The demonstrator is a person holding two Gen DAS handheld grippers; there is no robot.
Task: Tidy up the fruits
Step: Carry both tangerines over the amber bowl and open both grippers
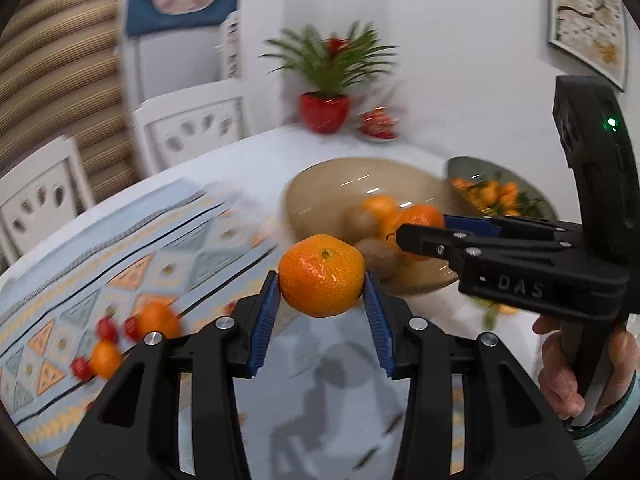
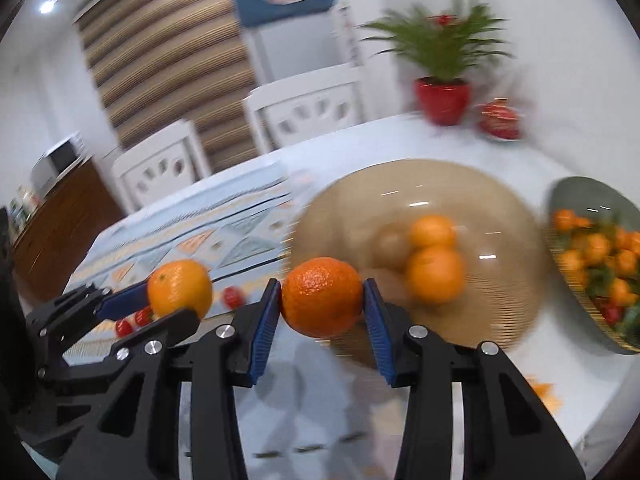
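In the left wrist view my left gripper [image 1: 322, 282] is shut on a mandarin [image 1: 322, 274] above the white table, just short of the beige bowl [image 1: 320, 188]. That bowl holds oranges [image 1: 378, 204] and kiwis [image 1: 378, 258]. My right gripper [image 1: 422, 227] reaches in from the right over the bowl, shut on another orange [image 1: 424, 213]. In the right wrist view the right gripper [image 2: 322, 294] clamps its orange [image 2: 322, 296] before the beige bowl [image 2: 400, 178]. To its left, the left gripper [image 2: 172, 300] holds its mandarin [image 2: 180, 286].
A green bowl [image 2: 584, 196] of small mandarins with leaves sits right of the beige one. Loose mandarins [image 1: 156, 316] and small red fruits [image 1: 106, 329] lie on the patterned runner [image 1: 132, 240]. A red-potted plant [image 1: 324, 110], a red dish [image 1: 378, 124] and white chairs [image 1: 192, 128] stand behind.
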